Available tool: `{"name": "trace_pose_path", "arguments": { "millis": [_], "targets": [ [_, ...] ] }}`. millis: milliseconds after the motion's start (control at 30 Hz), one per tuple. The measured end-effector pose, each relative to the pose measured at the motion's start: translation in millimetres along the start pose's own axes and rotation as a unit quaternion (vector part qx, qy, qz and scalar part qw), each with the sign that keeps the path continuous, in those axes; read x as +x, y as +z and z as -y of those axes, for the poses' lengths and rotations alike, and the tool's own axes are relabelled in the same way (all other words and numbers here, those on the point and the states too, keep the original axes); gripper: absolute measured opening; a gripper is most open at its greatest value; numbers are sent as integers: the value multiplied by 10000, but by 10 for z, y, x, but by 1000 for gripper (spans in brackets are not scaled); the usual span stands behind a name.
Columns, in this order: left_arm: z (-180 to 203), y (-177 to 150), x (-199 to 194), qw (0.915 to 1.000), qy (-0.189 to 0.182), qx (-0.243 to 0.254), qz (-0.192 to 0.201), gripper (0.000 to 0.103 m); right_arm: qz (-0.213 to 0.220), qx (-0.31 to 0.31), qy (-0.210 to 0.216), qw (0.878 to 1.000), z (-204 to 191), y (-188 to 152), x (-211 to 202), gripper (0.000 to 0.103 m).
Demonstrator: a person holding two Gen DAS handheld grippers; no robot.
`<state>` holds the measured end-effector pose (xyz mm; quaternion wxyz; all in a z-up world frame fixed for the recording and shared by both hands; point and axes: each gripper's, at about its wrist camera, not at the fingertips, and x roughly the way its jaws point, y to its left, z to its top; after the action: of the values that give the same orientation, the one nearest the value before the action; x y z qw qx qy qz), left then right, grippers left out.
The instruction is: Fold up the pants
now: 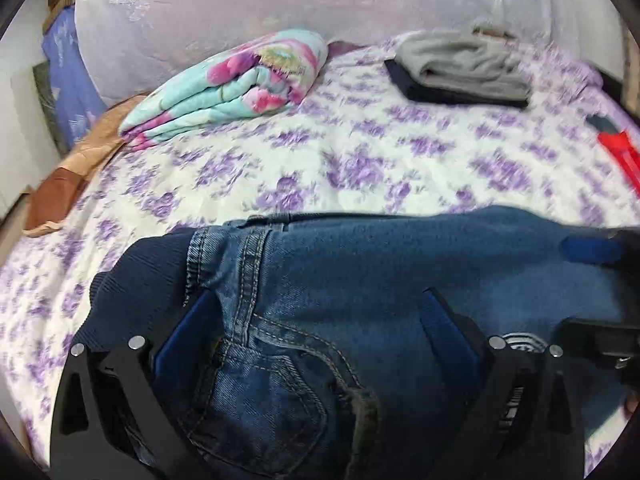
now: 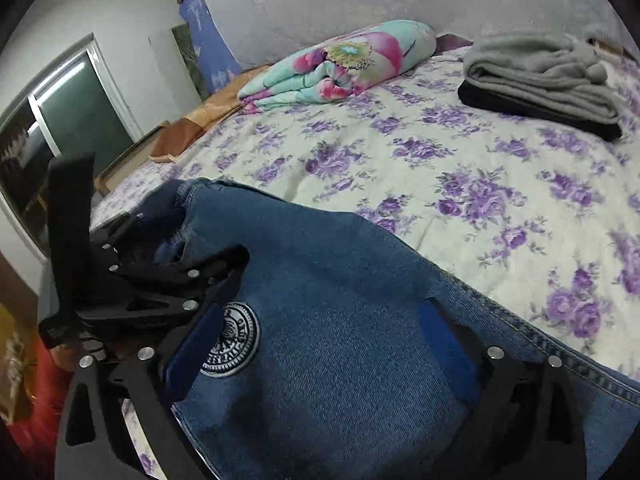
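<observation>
While stitched denim jeans [image 1: 360, 280] bunch, quilted floral bedspread [image 1: 320, 152] lies flat.

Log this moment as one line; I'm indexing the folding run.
stage: fold underway | jeans: on floral bedspread | left gripper: open over jeans | right gripper: open, nothing held

Soft, even indoor light, no hard shadows, strong fisheye bending with black corners in both views, left wrist view smeared by motion blur across the floral bedspread [image 1: 360, 152], right wrist view sharper, window [image 2: 60, 120] dark.
</observation>
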<state>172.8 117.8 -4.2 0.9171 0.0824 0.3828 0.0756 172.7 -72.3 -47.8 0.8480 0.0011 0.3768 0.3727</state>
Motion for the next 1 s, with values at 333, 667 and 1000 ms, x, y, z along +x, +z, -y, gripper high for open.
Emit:
{"name": "trace_pose_path", "arguments": {
  "millis": [333, 667, 1000],
  "targets": [
    [-325, -74, 12, 9988, 101, -470, -20, 99, 277, 1095, 546, 9921, 492, -338, -449, 100],
    [-90, -257, -309, 9975, 255, -13, 658, 99, 920, 1706, 379, 9803, 633, -1155, -1661, 100],
    [104, -287, -224, 9959, 511, 431, 606, 99, 2119, 4217, 579, 8797, 1812, -2309, -3079, 99]
  ]
}}
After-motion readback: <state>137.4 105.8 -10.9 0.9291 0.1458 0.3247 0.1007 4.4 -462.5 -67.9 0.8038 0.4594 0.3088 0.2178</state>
